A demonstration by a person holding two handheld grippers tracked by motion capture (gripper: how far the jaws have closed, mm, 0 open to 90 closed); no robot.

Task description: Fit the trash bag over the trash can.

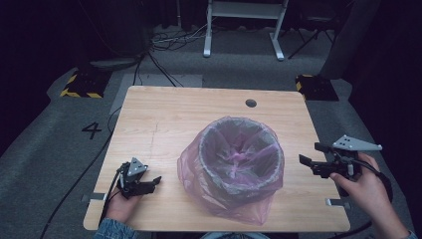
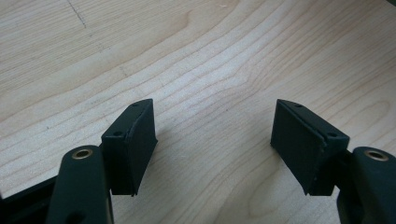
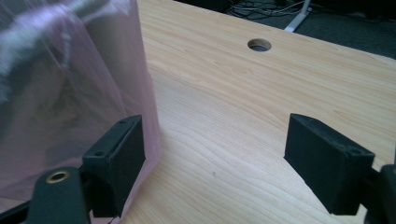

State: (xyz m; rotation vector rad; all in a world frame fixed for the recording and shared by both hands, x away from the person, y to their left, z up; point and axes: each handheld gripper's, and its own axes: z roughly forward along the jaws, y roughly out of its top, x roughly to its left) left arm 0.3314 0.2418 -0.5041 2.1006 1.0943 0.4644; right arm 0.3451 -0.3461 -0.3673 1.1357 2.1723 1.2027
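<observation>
The lined bin [image 1: 241,159] stood mid-counter [image 1: 164,124], its pink bag [image 1: 234,206] loose, probably awaiting fitting. Both hand-held grippers, left [image 1: 149,183] and right [image 1: 311,154], flanked it with jaws spread, empty, seemingly poised to grasp.

Showed the left gripper [image 2: 214,140] from close above the table [image 2: 224,56], its two black jaws spread wide apart. Held nothing between them. Looked down on bare pale wood grain, with a faint dark scratch near the top left.
</observation>
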